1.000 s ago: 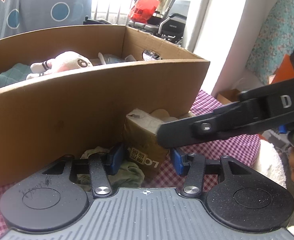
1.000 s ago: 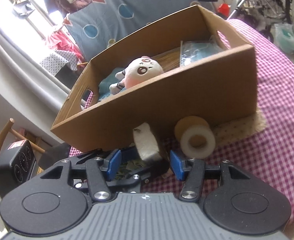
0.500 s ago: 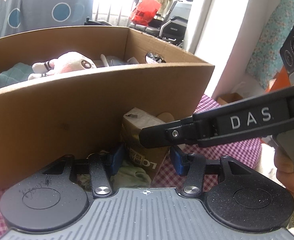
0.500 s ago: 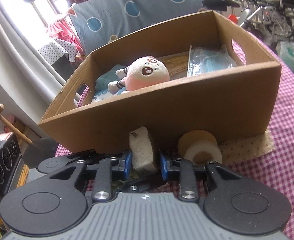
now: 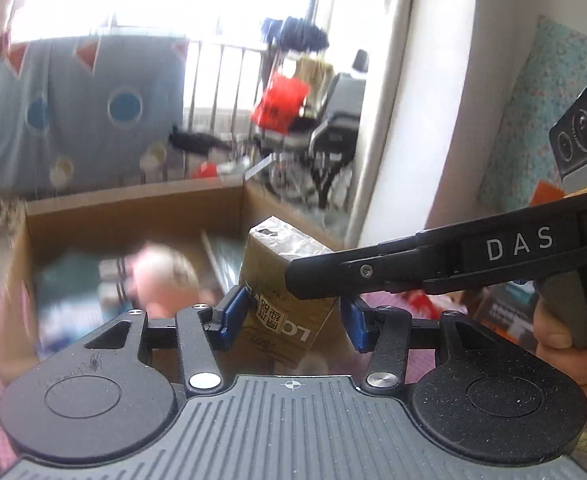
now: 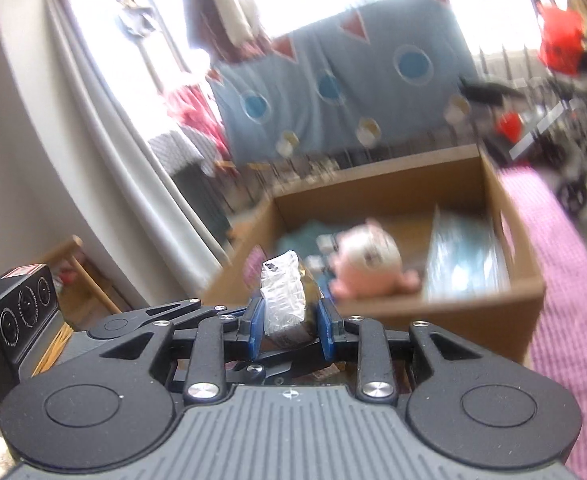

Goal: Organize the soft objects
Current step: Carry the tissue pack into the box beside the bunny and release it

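A brown-gold soft tissue pack point(image 5: 277, 264) with a clear plastic end point(image 6: 283, 292) hangs in the air in front of an open cardboard box point(image 6: 373, 188). My right gripper point(image 6: 289, 316) is shut on its narrow sides. My left gripper point(image 5: 289, 312) holds it across the wider sides, its left pad pressed into the wrapper. One right finger point(image 5: 373, 276) crosses in front of the pack and hides where the left gripper's right pad meets it. In the box lies a pink-and-white plush toy point(image 6: 365, 256), blurred in the left wrist view point(image 5: 161, 276).
The box point(image 5: 133, 200) also holds a teal cloth point(image 6: 305, 232) and a clear pack of blue items point(image 6: 465, 256). A pink checked tablecloth point(image 6: 553, 240) covers the table to the right. A black dialled device point(image 6: 21, 312) stands at the left. A hand point(image 5: 565, 344) grips the right handle.
The right jaws closed on the tissue pack. Both grippers then rose with it from the table beside the box to above the near wall, so the inside of the box now shows.
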